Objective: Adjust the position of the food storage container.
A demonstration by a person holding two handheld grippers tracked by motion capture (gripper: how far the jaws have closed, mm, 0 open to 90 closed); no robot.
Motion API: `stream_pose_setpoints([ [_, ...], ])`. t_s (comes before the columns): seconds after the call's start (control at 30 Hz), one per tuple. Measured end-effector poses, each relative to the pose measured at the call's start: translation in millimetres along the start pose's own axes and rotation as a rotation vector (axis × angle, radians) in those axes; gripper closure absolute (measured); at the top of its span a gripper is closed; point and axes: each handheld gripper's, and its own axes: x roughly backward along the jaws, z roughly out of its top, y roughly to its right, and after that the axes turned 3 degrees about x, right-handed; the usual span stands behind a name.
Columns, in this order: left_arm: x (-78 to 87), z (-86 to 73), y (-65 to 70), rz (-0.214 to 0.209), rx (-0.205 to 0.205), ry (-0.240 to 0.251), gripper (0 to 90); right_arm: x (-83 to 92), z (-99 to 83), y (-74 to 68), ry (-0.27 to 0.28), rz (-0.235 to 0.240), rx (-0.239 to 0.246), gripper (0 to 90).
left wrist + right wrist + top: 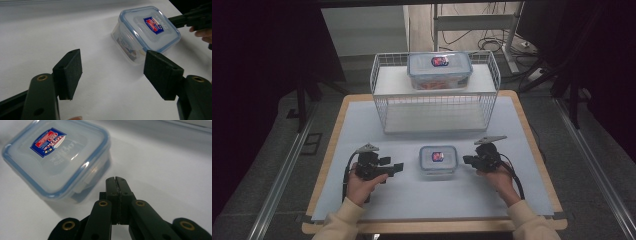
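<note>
The small box (438,160) sits near the table's (362,200) middle between both tools, the left gripper (112,72) spread wide to take it, the right gripper (116,181) clenched empty, likely to nudge.

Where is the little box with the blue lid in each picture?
High view: the small box sits near the middle of the table, between the left gripper and the right gripper.
Left gripper view: upper right, beyond the open jaws.
Right gripper view: upper left, just past the shut jaws.
Shared landmark: the red and blue sticker on its lid.
</note>
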Motion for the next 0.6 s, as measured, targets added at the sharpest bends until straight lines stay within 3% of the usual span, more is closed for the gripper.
stream_pose_setpoints([
  [0.13, -0.7, -0.3, -0.3, 0.003, 0.003, -0.001, 30.5, 21.5, -5.5, 6.8, 0.045, 0.001, -0.021, 89.4],
  [0.33, -1.7, -0.5, -0.2, 0.012, -0.001, -0.007, 30.4, 39.9, -18.0, 15.1, 0.069, 0.012, -0.048, 89.4],
  [0.47, -1.5, -0.6, 0.1, 0.011, -0.001, -0.005, 30.3, 45.2, -24.1, 23.8, 0.082, 0.03, -0.086, 89.4],
  [0.6, -2.1, -0.8, -1.6, 0.011, 0.001, -0.008, 30.2, 45.7, -25.0, 27.4, 0.085, 0.037, -0.092, 89.3],
])
